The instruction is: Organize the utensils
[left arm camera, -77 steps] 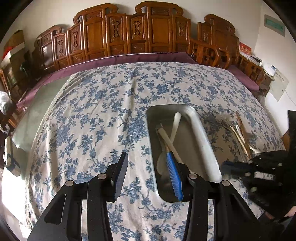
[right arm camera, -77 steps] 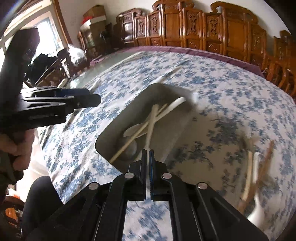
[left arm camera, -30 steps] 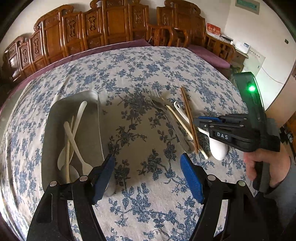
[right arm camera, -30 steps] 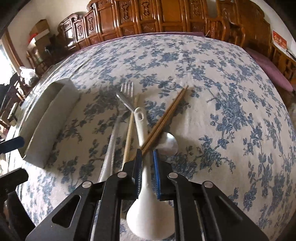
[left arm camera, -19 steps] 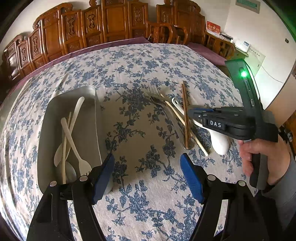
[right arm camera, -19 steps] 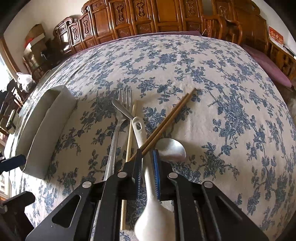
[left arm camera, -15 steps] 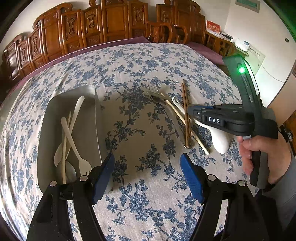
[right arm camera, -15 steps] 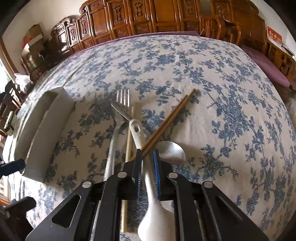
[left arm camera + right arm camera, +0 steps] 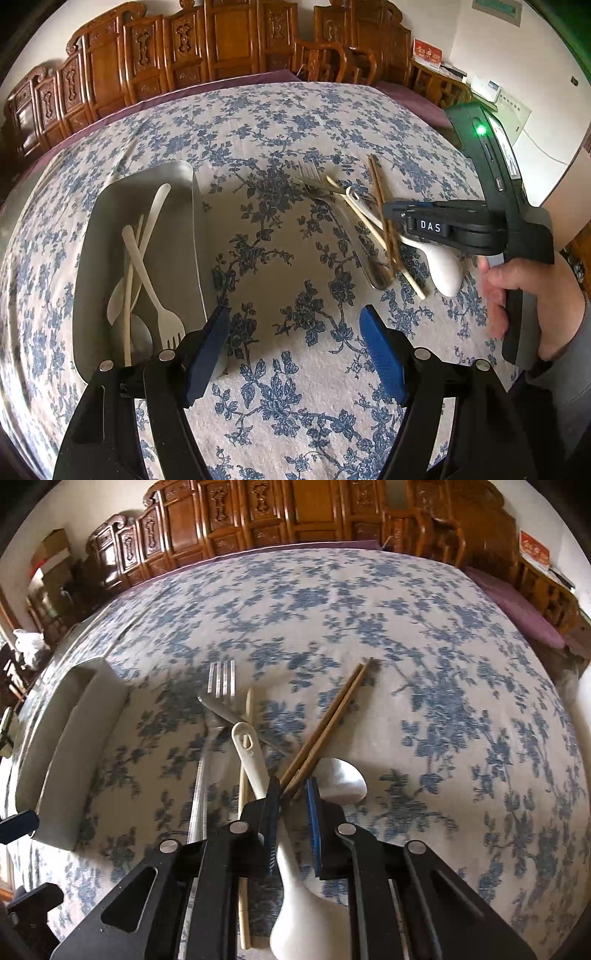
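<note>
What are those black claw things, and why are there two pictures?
A person holds black tongs in each hand, and each pair has a small camera looking along it. One picture comes from the left tongs, wide open and empty, beside a metal tray holding white cutlery. The other comes from the right tongs, nearly closed over brown chopsticks and a white spoon on the flowered cloth, near a metal fork. Whether they grip anything is unclear.

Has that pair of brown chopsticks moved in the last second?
Yes. The brown chopsticks have swung: their far tips now lie farther right of the metal fork, with near ends between the right gripper's jaws.
</note>
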